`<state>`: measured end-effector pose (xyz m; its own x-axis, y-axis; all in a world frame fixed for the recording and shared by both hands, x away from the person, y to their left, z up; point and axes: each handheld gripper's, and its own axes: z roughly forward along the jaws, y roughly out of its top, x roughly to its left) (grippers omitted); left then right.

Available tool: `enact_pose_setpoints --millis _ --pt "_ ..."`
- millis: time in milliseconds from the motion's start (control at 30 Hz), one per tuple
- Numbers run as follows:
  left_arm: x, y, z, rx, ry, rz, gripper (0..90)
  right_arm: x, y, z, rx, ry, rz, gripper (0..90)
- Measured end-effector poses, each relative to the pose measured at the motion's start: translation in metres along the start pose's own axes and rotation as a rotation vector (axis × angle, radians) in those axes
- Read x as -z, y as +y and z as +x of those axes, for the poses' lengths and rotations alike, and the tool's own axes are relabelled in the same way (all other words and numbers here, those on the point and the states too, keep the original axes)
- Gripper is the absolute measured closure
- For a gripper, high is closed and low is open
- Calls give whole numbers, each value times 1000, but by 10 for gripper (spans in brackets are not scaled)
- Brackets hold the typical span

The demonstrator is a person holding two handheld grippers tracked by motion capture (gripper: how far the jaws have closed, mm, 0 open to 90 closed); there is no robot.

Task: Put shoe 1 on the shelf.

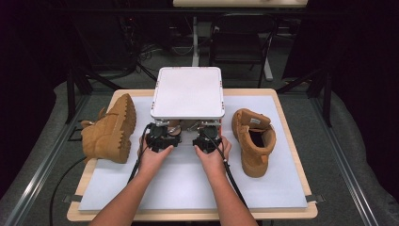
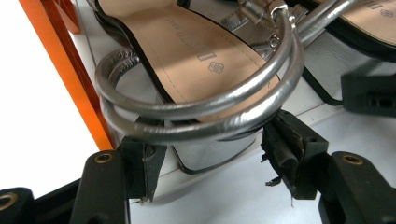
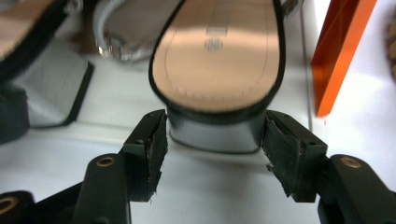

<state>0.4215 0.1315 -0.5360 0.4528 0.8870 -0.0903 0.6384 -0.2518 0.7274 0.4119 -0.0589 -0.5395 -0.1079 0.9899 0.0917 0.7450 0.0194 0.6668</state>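
Silver sandals (image 2: 196,60) sit under the white shelf (image 1: 188,92); my left gripper (image 2: 210,161) and right gripper (image 3: 212,149) straddle their heels, jaws open, ready to grip.

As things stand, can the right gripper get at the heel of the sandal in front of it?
Probably yes: the right gripper has its jaws open either side of the sandal's heel, with nothing between them and it.

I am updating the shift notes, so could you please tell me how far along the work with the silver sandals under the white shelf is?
Done: both grippers have reached the sandals under the white shelf. In hand: the left gripper brackets the left sandal's heel, the right gripper the right sandal's heel; the fingers look open, just off the heel. Left: closing and moving the sandals; the two boots stay on the mat.
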Motion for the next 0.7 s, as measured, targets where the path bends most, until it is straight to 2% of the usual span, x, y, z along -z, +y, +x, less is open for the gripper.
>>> enact_pose_setpoints --millis 100,167,233,433,533,700 --pt "1 -3 0 0 6 15 423 1 -2 -2 1 -3 25 379" --pt "3 -4 -1 13 -8 15 430 4 -4 -3 -1 0 13 385" --pt "7 -6 -2 8 -11 13 440 9 -4 -4 7 0 20 386" --pt "18 -15 -1 -1 -30 34 465 25 -12 -5 80 -18 43 400" --pt "24 -19 0 3 -47 34 477 32 -18 -6 103 3 49 409" --pt "37 -27 4 3 -66 73 472 49 -26 -12 155 54 59 421"
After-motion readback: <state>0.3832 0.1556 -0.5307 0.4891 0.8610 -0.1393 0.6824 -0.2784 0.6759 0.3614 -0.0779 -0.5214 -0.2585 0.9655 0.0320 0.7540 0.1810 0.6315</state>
